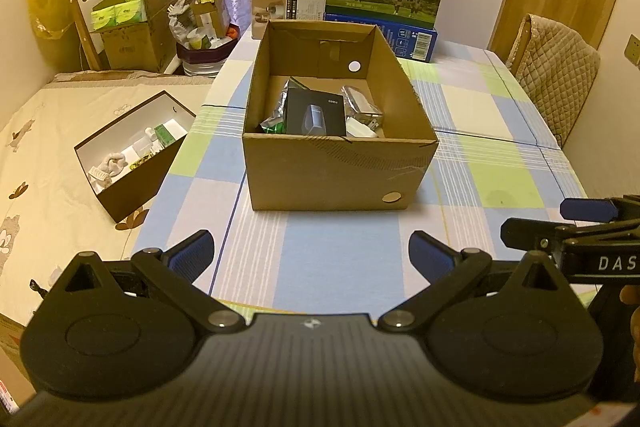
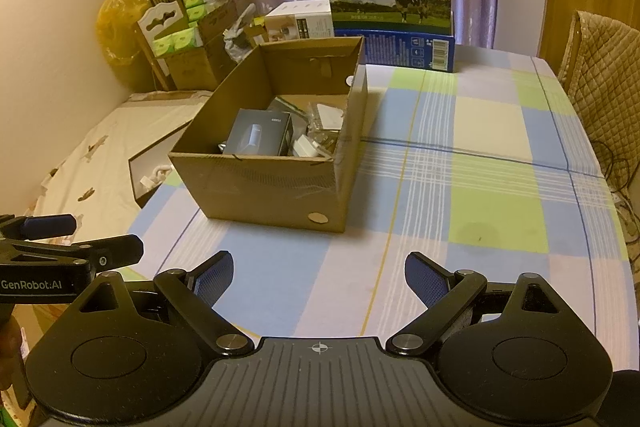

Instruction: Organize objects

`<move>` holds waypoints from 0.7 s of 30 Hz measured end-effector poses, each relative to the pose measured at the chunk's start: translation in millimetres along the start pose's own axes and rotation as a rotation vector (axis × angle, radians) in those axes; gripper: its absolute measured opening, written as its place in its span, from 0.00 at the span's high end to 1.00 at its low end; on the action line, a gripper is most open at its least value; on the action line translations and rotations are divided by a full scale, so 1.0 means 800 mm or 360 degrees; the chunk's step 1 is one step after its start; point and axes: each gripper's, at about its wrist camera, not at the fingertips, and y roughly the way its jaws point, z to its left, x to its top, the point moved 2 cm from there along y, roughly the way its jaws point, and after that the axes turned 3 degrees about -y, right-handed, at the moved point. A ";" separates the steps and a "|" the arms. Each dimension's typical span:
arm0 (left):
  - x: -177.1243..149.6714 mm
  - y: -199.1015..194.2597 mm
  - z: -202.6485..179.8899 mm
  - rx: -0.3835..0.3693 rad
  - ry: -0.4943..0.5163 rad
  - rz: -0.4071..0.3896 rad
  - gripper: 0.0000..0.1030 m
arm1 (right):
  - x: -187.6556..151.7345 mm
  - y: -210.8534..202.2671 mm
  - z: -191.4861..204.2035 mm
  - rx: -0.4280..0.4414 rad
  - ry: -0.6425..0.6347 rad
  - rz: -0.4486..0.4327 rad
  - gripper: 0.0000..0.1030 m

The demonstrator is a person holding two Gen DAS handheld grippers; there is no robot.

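Both grippers, left gripper (image 1: pixel 311 255) and right gripper (image 2: pixel 319 277), hover low over the table (image 2: pixel 500 195) with jaws spread and empty. Ahead, the cardboard box (image 1: pixel 340 167) already holds a black carton (image 1: pixel 316 113) and small chargers (image 1: pixel 362 125). No loose items show on the cloth, so the sorting appears largely complete.

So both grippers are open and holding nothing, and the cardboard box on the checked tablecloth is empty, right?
Not quite: the cardboard box is not empty. The left wrist view shows a black box and small white items lying inside. The rest holds: the left gripper and right gripper are open and hold nothing.
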 end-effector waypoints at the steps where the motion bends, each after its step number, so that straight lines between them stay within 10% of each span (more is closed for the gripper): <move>1: 0.000 0.000 0.000 0.0000 0.0000 -0.0001 0.01 | 0.000 0.000 0.000 0.0001 0.0000 0.0000 0.12; 21: 0.007 -0.001 0.000 -0.0004 0.0001 -0.0008 0.01 | 0.005 0.000 0.002 0.0000 -0.0008 -0.0001 0.12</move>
